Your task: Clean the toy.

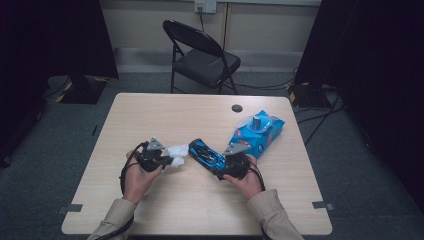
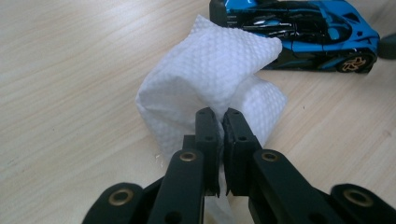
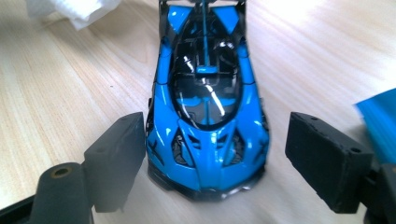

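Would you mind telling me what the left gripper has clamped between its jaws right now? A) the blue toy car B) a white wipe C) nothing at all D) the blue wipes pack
B: in the left gripper view the left gripper has its jaws shut on the white wipe, while the blue toy car lies beyond it on the table.

We see our left gripper [image 2: 220, 116] rising from the bottom centre of the frame, its jaws pinched together on a white wipe [image 2: 212, 79] that bunches up mid-frame. A blue toy car [image 2: 299, 32] sits side-on at the upper right, on the wooden table [image 2: 70, 93].
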A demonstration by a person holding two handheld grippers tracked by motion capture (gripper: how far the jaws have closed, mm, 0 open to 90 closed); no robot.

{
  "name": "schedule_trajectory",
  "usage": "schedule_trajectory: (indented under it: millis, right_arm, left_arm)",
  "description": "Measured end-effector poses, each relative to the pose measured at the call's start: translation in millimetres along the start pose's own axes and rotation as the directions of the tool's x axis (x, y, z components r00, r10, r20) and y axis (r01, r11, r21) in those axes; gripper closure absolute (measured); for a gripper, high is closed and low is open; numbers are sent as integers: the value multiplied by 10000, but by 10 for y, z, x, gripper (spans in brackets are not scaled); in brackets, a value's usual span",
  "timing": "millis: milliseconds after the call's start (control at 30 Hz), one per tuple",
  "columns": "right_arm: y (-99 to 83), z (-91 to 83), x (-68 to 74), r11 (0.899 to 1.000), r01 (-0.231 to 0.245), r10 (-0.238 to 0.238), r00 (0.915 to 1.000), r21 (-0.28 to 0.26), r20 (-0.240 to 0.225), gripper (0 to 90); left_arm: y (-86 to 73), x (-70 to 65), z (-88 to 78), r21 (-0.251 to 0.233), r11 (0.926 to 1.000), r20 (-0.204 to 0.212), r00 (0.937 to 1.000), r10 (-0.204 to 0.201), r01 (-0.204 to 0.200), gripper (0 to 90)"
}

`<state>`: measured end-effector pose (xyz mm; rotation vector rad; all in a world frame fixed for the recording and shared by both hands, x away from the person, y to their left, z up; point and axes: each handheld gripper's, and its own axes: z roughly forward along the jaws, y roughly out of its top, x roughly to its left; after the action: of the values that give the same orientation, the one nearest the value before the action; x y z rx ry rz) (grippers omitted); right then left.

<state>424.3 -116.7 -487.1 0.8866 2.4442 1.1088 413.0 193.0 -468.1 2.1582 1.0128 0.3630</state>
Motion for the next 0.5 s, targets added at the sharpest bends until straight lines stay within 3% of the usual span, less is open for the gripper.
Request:
schedule_trajectory:
  millis: [233,300,333,500]
  right_arm:
    - [92,-113,-46,9994,-261,258,9996,-210,-149,198]
    - [135,-116,-57,9992,-340,336,9992,-210,-214,225]
    - [171,-98,-53,9996,-236,231,9993,-171,-278,290]
    - [217,-10,-57,9996,-276,272,9987,-86,-429,329]
  left_arm:
    - [-63,-40,-13,-34,10000,16,10000,-49,49,860]
    - [-81,-62,-16,12,10000,87,10000,-17,17,860]
    - [-88,-68,-15,42,10000,45,10000,84,-85,860]
    - [-120,-119,-22,6,9999,197,9997,153,-153,860]
